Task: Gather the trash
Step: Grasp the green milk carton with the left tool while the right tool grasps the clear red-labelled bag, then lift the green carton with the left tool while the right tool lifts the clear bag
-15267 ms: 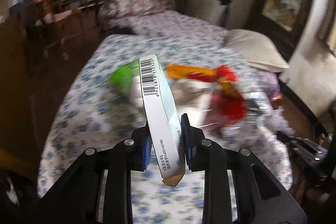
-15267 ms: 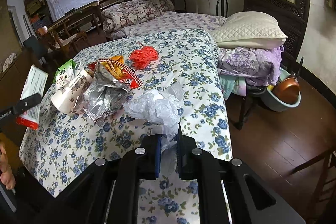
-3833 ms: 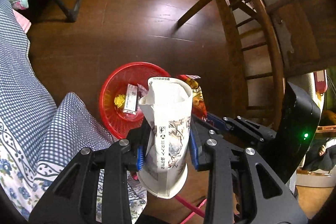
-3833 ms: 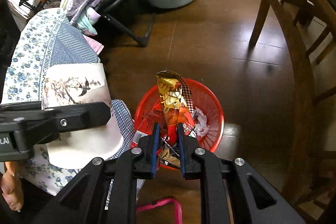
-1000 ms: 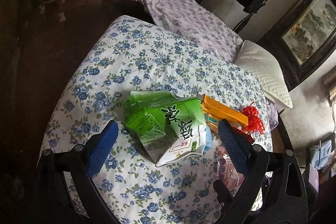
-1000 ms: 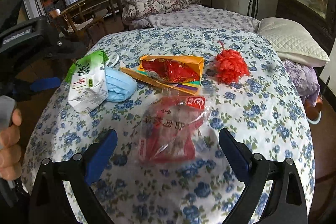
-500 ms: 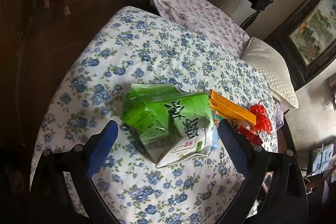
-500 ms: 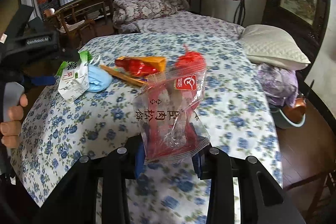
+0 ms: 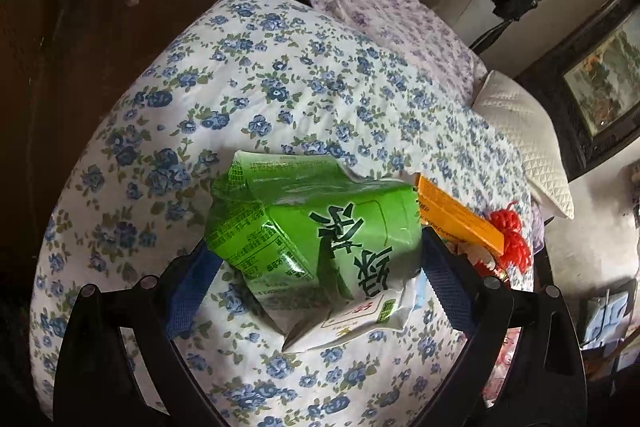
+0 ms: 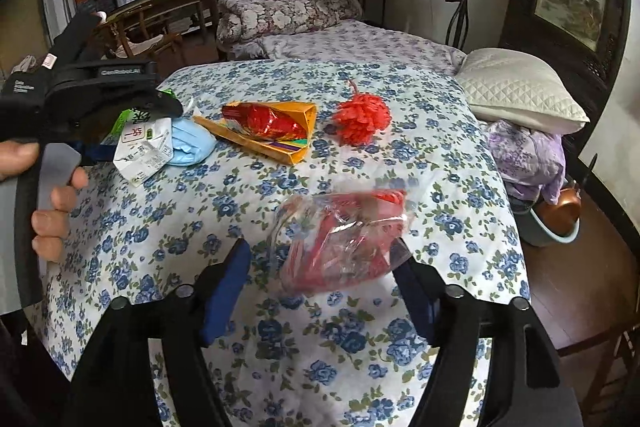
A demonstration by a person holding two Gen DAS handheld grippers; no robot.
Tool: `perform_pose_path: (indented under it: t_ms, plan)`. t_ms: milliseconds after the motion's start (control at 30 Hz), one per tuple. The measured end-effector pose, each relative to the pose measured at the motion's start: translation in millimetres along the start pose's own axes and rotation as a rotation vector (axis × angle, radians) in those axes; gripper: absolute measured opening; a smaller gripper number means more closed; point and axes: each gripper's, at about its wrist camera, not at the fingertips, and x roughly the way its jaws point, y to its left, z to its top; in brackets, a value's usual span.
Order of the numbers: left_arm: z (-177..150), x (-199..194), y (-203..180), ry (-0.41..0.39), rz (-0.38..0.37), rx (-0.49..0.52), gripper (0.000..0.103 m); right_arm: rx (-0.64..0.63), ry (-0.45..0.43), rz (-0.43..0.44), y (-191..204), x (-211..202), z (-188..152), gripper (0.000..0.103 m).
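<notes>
**Right claw lets go of the clear bag**

Half a second ago the right gripper [image 10: 324, 279] pinched the clear red-printed bag [image 10: 344, 235]; its jaws have just been opening, and the bag now sits loose between them on the floral bedspread [image 10: 248, 195]. The left gripper [image 9: 316, 267] stands wide open around the green carton [image 9: 320, 231], pads not pressing. Beyond lie an orange box [image 10: 276, 131], a blue mask [image 10: 192, 143] and a red pom-pom [image 10: 364, 117].

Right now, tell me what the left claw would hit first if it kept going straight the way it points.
Most likely the green carton. It lies between the left claw's open jaws on the flowered bedspread, directly ahead. Depth is hard to judge, but nothing shows in front of it.
</notes>
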Motion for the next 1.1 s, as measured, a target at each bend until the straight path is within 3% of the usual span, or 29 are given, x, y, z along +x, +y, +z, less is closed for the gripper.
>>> perform_pose_path:
  t_ms: [100, 133, 167, 400, 600, 800, 900, 1100]
  plan:
    - [-2, -3, -4, -0.011, -0.030, 0.017, 0.089, 0.018, -0.008, 0.017, -3, -3, 1, 0.078]
    - [-3, -4, -6, -0.017, -0.045, 0.029, 0.078, 0.023, -0.010, 0.018, -4, -3, 1, 0.079]
    - [-3, -6, -8, -0.019, -0.053, 0.043, 0.075, 0.029, -0.011, 0.020, -6, -4, 2, 0.079]
    - [-9, -26, -12, -0.044, -0.045, 0.106, 0.075, 0.042, -0.024, 0.030, -8, -9, 6, 0.079]
    - [-19, -57, -7, -0.060, -0.065, 0.129, 0.075, 0.036, -0.037, 0.023, -9, -17, 7, 0.086]
    - [-31, -78, -28, -0.082, -0.144, 0.187, 0.075, 0.021, -0.023, 0.012, -14, -19, 8, 0.089]
    - [-42, -79, -50, -0.060, -0.186, 0.267, 0.075, 0.010, 0.001, 0.013, -17, -14, 6, 0.091]
    - [-64, -51, -74, 0.072, -0.192, 0.365, 0.075, 0.003, 0.053, -0.002, -16, 2, 1, 0.091]
